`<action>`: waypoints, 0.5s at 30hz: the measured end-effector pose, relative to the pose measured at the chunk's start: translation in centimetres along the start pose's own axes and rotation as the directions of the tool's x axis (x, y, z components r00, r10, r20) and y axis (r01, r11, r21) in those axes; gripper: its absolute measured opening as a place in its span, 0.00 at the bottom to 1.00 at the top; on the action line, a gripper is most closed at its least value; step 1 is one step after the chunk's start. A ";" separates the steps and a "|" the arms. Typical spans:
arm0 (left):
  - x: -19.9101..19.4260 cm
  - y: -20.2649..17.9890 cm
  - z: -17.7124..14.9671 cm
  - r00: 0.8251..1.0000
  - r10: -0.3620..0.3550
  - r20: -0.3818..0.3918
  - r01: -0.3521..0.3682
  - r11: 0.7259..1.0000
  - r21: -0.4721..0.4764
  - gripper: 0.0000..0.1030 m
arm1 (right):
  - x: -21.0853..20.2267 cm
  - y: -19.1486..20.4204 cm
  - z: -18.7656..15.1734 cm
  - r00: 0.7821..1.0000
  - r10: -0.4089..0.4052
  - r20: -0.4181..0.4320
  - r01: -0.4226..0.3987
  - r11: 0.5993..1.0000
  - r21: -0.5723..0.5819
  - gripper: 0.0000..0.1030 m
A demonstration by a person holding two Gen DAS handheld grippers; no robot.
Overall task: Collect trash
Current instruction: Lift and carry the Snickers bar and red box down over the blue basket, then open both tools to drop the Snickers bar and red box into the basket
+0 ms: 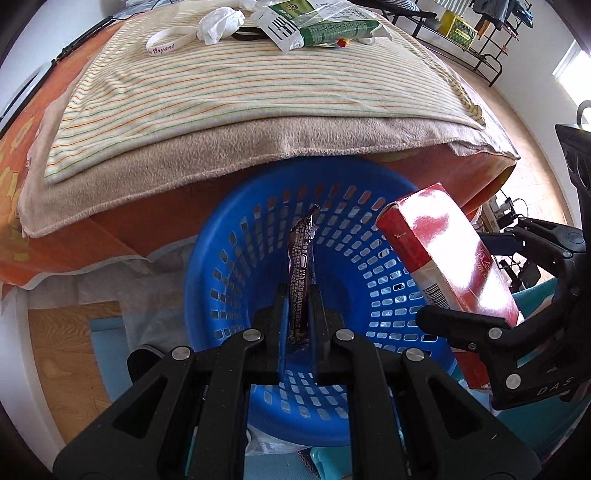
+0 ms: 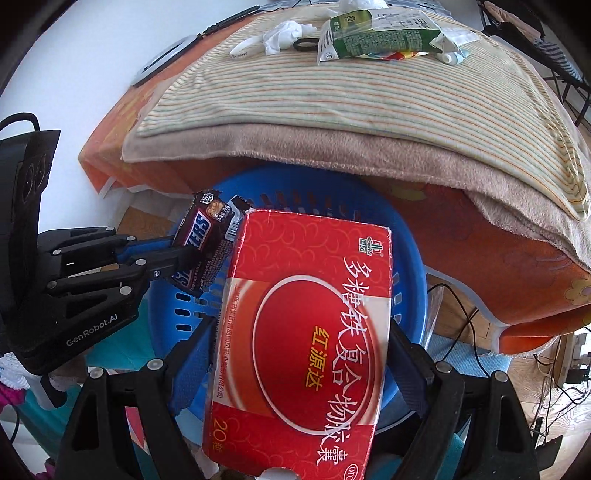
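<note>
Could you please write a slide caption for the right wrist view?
Right gripper holds a red box over the blue basket.

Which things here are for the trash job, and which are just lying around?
For the job: candy wrapper in the left gripper, red box in the right gripper, blue basket, crumpled tissue, green carton.

Lying about: wristband, striped towel.
</note>
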State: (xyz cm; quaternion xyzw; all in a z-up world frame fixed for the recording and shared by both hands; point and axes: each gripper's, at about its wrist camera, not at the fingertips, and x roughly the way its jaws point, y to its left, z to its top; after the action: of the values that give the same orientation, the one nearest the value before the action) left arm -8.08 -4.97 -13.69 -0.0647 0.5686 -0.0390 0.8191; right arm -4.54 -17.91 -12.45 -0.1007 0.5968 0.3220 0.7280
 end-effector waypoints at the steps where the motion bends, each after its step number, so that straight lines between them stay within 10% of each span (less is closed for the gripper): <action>1: 0.1 0.0 0.0 1.000 0.000 -0.003 0.000 1.000 0.002 0.07 | 0.2 0.0 0.0 1.000 -0.001 -0.005 0.001 1.000 0.001 0.86; 13: 1.0 0.1 0.2 0.999 0.012 -0.039 -0.012 1.000 -0.008 0.08 | 1.1 -0.5 0.1 0.999 -0.005 -0.038 0.006 0.999 0.032 0.87; 15: 1.2 0.3 0.3 0.999 0.016 -0.041 -0.017 1.000 -0.014 0.29 | 1.1 -0.6 0.1 0.999 -0.003 -0.041 0.004 0.999 0.035 0.87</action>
State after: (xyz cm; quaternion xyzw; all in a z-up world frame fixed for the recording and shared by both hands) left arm -7.41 -4.83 -14.71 -0.0653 0.5862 -0.0294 0.8070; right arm -4.03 -17.88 -13.61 -0.0957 0.6171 0.3081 0.7178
